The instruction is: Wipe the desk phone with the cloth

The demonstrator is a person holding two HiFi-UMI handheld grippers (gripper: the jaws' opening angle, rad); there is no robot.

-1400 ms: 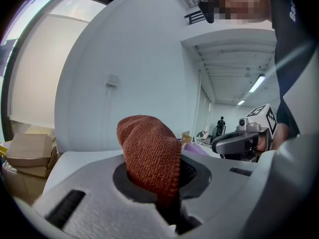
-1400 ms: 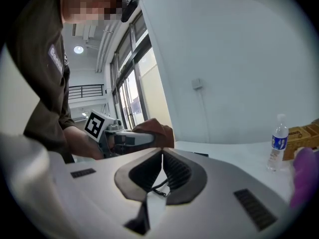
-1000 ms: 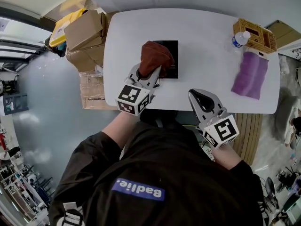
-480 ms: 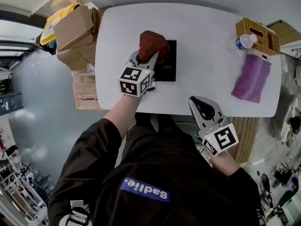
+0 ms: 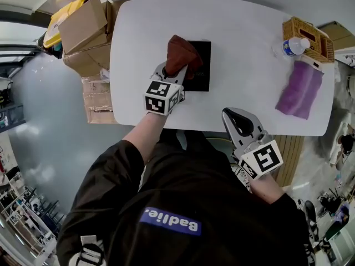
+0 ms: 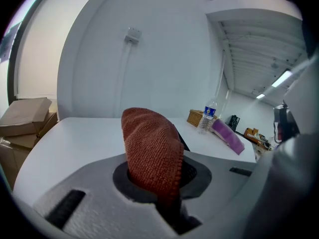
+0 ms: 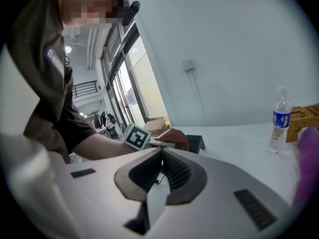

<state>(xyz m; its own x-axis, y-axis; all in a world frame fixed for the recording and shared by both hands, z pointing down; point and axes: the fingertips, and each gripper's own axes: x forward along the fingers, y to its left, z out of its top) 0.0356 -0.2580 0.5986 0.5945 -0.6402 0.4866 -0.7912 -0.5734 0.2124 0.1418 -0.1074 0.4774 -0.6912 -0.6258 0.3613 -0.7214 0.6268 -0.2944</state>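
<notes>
A black desk phone (image 5: pixel 199 65) lies on the white table (image 5: pixel 249 43). My left gripper (image 5: pixel 172 77) is shut on a rust-red cloth (image 5: pixel 180 54), and the cloth lies on the phone's left part. In the left gripper view the cloth (image 6: pixel 152 151) bulges up between the jaws and hides most of the phone. My right gripper (image 5: pixel 237 118) hangs shut and holds nothing at the table's near edge, right of the phone. In the right gripper view (image 7: pixel 160 156) the cloth (image 7: pixel 175 137) and the phone (image 7: pixel 195 142) lie ahead.
A purple cloth (image 5: pixel 300 89) lies at the table's right end, next to a wicker basket (image 5: pixel 308 32) and a water bottle (image 5: pixel 292 47). Cardboard boxes (image 5: pixel 83 29) stand beside the table's left end.
The left gripper has carried the cloth up over the phone, away from the near edge. The right gripper has stayed put at the table's near edge.
</notes>
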